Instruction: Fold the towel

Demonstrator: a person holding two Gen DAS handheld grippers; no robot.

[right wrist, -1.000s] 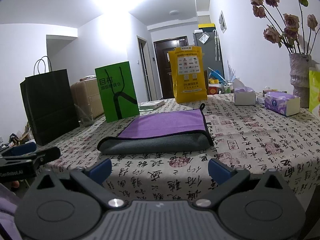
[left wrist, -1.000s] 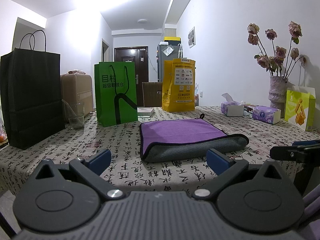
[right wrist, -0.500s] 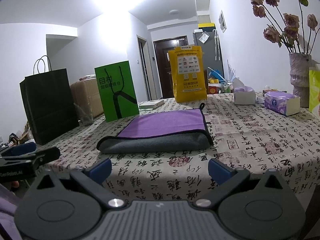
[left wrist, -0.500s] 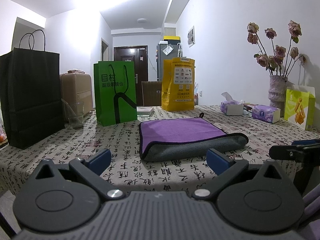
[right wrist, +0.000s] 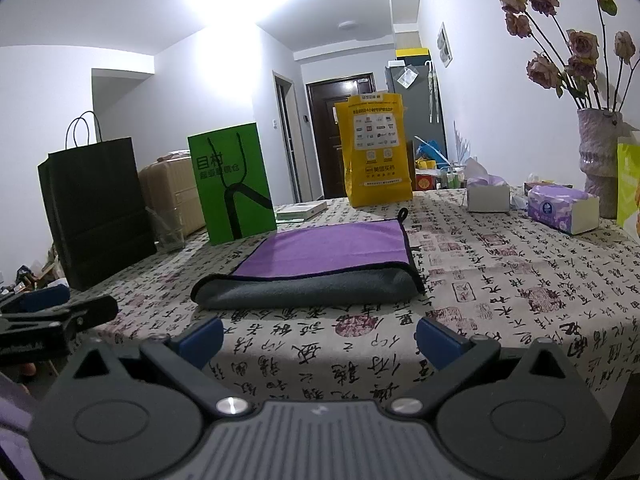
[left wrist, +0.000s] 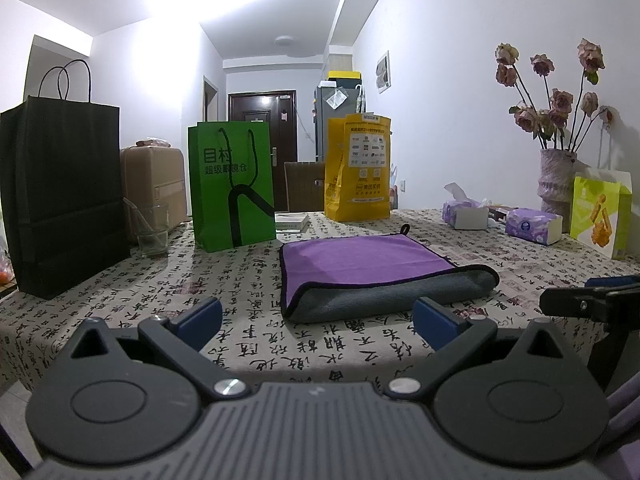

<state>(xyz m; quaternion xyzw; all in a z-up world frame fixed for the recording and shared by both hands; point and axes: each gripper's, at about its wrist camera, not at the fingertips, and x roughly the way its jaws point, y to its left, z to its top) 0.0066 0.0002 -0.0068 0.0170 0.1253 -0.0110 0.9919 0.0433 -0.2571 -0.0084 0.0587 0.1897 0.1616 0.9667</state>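
A purple towel with a grey underside lies folded on the table, its grey folded edge toward me; it also shows in the right wrist view. My left gripper is open and empty at the table's near edge, short of the towel. My right gripper is open and empty, also at the near edge in front of the towel. The right gripper shows at the right edge of the left wrist view. The left gripper shows at the left edge of the right wrist view.
On the patterned tablecloth stand a black bag, a glass, a green bag, a yellow bag, tissue boxes, a flower vase and a snack bag.
Almost nothing: both views shift very slightly, the towel lies unmoved and both grippers stay open.
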